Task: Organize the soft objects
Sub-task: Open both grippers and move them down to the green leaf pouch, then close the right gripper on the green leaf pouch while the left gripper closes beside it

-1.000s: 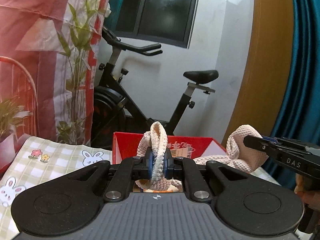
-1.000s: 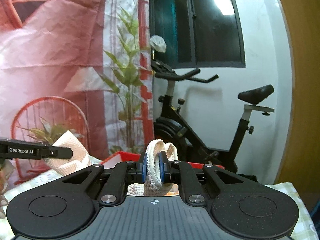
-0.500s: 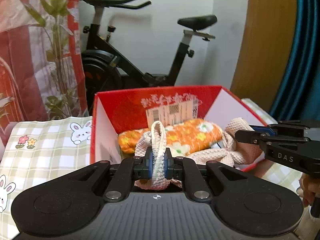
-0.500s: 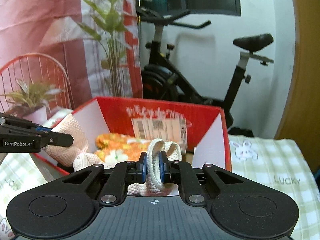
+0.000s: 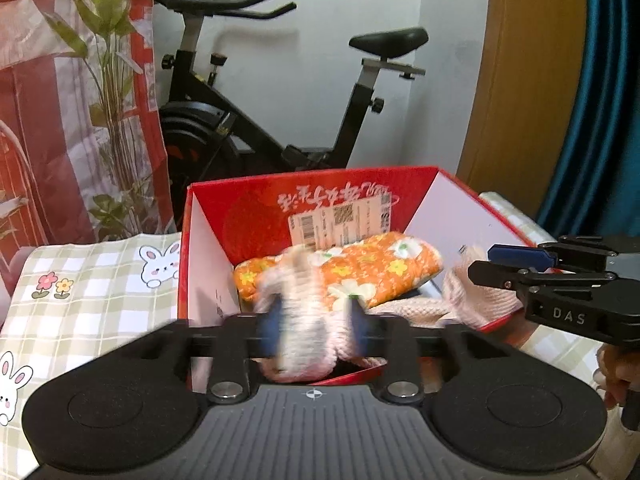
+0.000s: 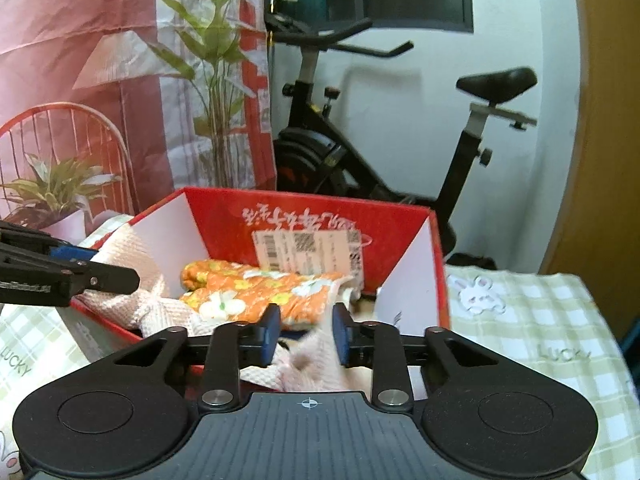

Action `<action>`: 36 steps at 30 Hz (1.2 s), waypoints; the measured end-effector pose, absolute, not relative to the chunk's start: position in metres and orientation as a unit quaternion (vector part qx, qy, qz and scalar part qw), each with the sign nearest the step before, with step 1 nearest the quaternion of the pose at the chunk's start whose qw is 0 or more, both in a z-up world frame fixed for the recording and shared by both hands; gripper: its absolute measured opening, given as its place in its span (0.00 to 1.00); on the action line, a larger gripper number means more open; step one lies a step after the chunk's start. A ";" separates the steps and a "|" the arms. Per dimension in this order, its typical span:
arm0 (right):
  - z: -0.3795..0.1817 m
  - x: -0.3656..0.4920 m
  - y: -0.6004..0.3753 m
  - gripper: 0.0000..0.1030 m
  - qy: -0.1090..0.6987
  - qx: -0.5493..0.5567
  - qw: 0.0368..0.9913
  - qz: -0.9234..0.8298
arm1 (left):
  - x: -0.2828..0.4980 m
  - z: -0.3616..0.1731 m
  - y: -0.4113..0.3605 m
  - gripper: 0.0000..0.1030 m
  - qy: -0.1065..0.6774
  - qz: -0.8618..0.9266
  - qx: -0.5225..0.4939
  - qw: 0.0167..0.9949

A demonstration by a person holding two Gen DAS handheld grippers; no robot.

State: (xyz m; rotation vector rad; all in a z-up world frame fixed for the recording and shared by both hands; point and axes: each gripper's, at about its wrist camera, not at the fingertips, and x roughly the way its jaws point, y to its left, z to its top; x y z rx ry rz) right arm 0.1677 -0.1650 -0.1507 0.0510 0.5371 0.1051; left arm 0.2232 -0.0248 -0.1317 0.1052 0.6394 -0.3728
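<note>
1. The left gripper [image 5: 312, 330] has its fingers spread, with the pale pink knitted cloth [image 5: 308, 320] lying loose between them, blurred.
2. The right gripper [image 6: 306, 334] is likewise parted; the cloth's other end sags below it, seemingly free.
3. The cloth drapes over the near edge of the red cardboard box [image 5: 256, 216], beside a folded orange floral towel [image 5: 360, 272] inside.
4. The box sits on a green checked bunny tablecloth [image 5: 80, 280].

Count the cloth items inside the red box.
2: an orange floral cloth lying mid-box and a pink knit towel dropping in front of it between both open grippers. More may hide beneath.
</note>
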 end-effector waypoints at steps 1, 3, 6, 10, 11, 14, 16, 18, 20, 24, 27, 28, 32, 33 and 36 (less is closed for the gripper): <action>-0.148 0.166 -0.165 0.34 0.262 0.021 0.964 0.049 | 0.219 -0.129 -0.024 0.65 0.304 -0.179 0.052 0.934; -0.144 0.159 -0.166 0.44 0.250 0.017 0.967 0.048 | 0.211 -0.123 -0.024 0.72 0.291 -0.177 0.055 0.939; -0.137 0.146 -0.169 0.49 0.236 0.023 0.970 0.050 | 0.197 -0.117 -0.023 0.79 0.282 -0.182 0.055 0.940; -0.129 0.121 -0.172 0.55 0.221 0.031 0.973 0.057 | 0.174 -0.113 -0.019 0.88 0.278 -0.188 0.049 0.941; -0.128 0.114 -0.171 0.55 0.219 0.028 0.974 0.058 | 0.168 -0.113 -0.018 0.88 0.278 -0.188 0.049 0.941; -0.130 0.094 -0.173 0.55 0.218 0.031 0.974 0.060 | 0.152 -0.119 -0.016 0.88 0.284 -0.189 0.051 0.939; -0.134 0.080 -0.175 0.55 0.221 0.044 0.972 0.059 | 0.142 -0.125 -0.013 0.88 0.291 -0.191 0.044 0.936; -0.142 0.068 -0.176 0.55 0.229 0.055 0.970 0.058 | 0.134 -0.134 -0.009 0.88 0.300 -0.192 0.032 0.934; -0.153 0.057 -0.174 0.55 0.240 0.061 0.967 0.056 | 0.127 -0.144 -0.006 0.88 0.311 -0.190 0.021 0.931; -0.181 0.039 -0.170 0.55 0.267 0.065 0.960 0.045 | 0.119 -0.165 0.001 0.88 0.338 -0.183 -0.006 0.923; -0.196 0.028 -0.168 0.54 0.279 0.078 0.956 0.037 | 0.114 -0.179 0.008 0.88 0.352 -0.169 -0.031 0.920; -0.199 0.023 -0.168 0.54 0.280 0.084 0.956 0.037 | 0.112 -0.184 0.011 0.88 0.358 -0.164 -0.041 0.918; -0.205 0.018 -0.170 0.54 0.282 0.091 0.955 0.028 | 0.107 -0.197 0.020 0.88 0.371 -0.149 -0.063 0.914; -0.206 0.018 -0.172 0.54 0.281 0.092 0.955 0.022 | 0.107 -0.200 0.021 0.88 0.372 -0.144 -0.064 0.915; -0.210 0.017 -0.178 0.54 0.280 0.100 0.955 0.010 | 0.105 -0.207 0.025 0.87 0.375 -0.130 -0.066 0.916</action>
